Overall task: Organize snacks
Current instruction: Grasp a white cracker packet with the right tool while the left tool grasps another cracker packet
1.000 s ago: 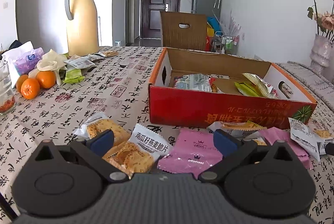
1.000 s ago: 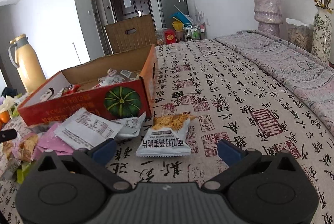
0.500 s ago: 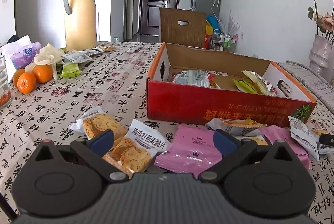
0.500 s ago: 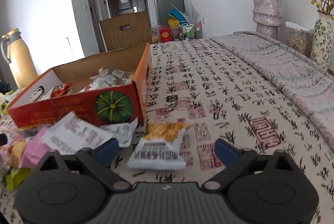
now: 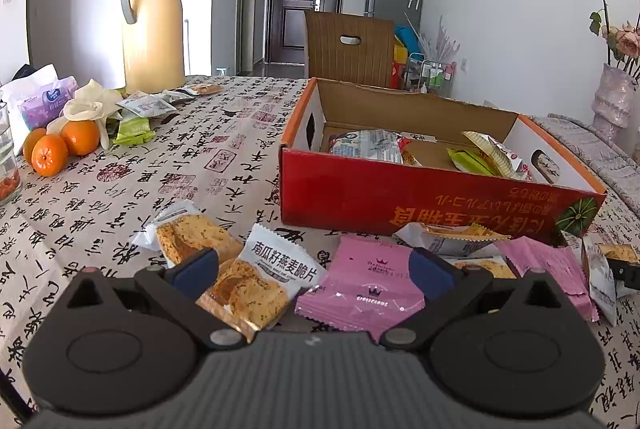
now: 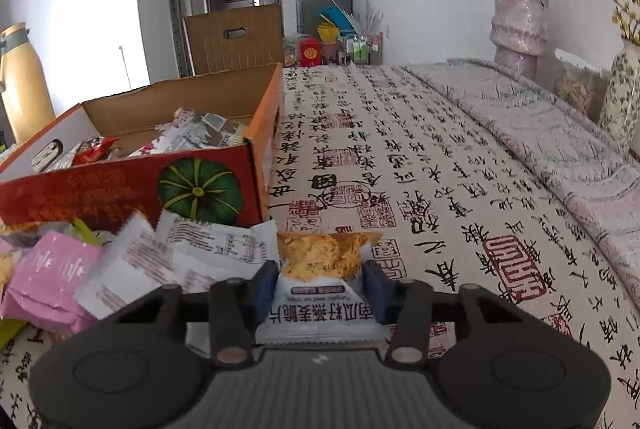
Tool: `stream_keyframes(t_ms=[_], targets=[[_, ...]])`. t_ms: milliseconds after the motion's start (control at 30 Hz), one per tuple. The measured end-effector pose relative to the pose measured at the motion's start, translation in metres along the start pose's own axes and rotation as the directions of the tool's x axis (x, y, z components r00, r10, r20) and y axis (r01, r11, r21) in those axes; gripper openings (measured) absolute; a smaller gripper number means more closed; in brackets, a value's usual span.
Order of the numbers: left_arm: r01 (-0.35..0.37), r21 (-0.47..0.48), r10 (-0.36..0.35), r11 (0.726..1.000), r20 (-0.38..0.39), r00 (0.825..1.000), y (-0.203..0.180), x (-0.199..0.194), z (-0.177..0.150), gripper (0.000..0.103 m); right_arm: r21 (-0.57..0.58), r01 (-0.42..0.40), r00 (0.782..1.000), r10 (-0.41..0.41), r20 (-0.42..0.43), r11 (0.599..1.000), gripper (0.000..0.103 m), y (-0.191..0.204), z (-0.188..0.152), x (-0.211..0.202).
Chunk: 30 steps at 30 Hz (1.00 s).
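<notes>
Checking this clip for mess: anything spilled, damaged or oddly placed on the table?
Nothing spilled or damaged. Sealed snack packets lie strewn in front of the red box, some overlapping, with a few more by the oranges.

A tall yellow thermos jug [image 5: 153, 23] stands at the far end of the calligraphy-print tablecloth [image 5: 120, 185]. Near it lie three oranges [image 5: 60, 145] beside a tissue pack [image 5: 46, 103]. Vases of roses [image 6: 519, 17] stand by the wall.

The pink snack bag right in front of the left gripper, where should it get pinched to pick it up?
Probably across its two long side edges near the closest end, coming in low from the near side. The pink snack bag lies flat, pointing toward the open left gripper, whose fingers spread wider than the bag, though a cracker packet also sits between them.
</notes>
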<state>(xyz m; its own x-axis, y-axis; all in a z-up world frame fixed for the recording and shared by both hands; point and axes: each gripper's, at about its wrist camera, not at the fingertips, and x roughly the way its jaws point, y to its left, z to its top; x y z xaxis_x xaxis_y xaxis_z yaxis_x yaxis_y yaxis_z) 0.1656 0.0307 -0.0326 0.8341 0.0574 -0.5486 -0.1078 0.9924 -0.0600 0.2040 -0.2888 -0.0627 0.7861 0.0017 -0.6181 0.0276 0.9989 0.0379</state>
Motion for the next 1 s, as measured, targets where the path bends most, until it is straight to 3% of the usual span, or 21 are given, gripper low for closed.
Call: stream_keyframes(t_ms=[233, 467, 600, 867, 1000], targets=[[-0.007, -0.021, 0.006, 1.000, -0.036, 0.999, 0.009, -0.004, 0.009, 0.103, 0.027, -0.017, 0.997, 0.015, 0.075, 1.000, 0.041, -0.005, -0.002, -0.020], [-0.097, -0.003, 0.097, 0.995, -0.047, 0.994, 0.032, -0.003, 0.030, 0.103, 0.071, -0.012, 0.994, 0.005, 0.106, 0.997, 0.040, -0.016, -0.002, -0.030], [-0.163, -0.003, 0.161, 0.987, -0.116, 0.980, 0.049, 0.014, 0.046, 0.103, 0.079, -0.012, 0.994, 0.003, 0.110, 0.997, 0.041, -0.017, -0.004, -0.033], [-0.224, -0.033, 0.209, 0.974, -0.249, 0.946, 0.068, 0.047, 0.058, 0.102, 0.087, -0.005, 0.994, -0.005, 0.109, 0.996, 0.041, -0.015, -0.006, -0.036], [-0.218, -0.052, 0.190, 0.975, -0.319, 0.928, 0.070, 0.062, 0.058, 0.080, 0.085, 0.000, 0.994, -0.010, 0.109, 0.996, 0.041, -0.013, -0.007, -0.038]])
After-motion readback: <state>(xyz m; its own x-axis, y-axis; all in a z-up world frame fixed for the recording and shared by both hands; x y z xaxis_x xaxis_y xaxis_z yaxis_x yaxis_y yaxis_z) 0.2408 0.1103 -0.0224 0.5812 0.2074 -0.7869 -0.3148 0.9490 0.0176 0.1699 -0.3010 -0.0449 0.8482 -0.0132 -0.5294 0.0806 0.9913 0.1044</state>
